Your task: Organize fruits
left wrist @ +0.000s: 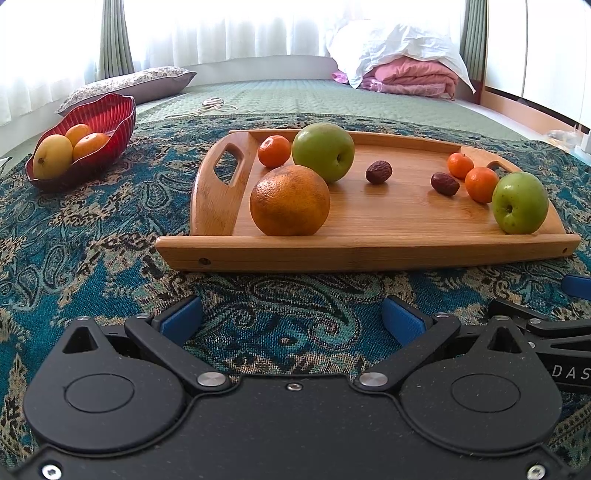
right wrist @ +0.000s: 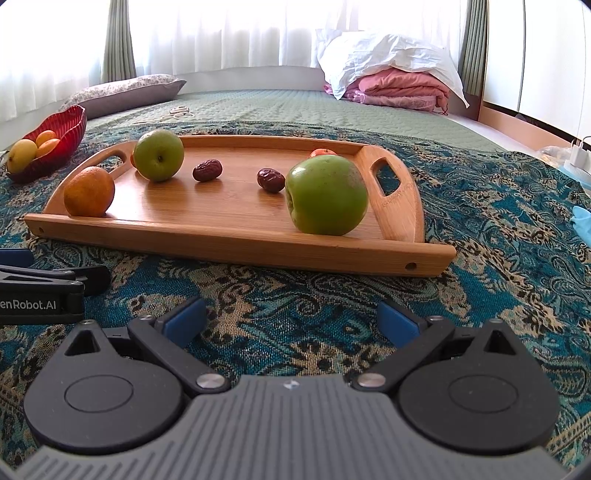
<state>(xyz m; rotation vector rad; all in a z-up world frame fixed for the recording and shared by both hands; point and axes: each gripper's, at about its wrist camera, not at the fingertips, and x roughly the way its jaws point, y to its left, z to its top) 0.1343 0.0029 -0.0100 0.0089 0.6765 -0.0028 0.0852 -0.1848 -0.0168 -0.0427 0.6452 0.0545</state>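
Left claw (left wrist: 291, 317) spread wide, right claw (right wrist: 291, 317) likewise (both empty) — side by side

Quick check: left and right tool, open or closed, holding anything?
Left tool: open, holding nothing.
Right tool: open, holding nothing.

A big bed (left wrist: 295, 99) has a green cover; bright light comes through white curtains (left wrist: 221, 29) behind it.

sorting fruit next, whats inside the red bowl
The red bowl holds a yellow fruit and two oranges; its wall hides anything beneath them.
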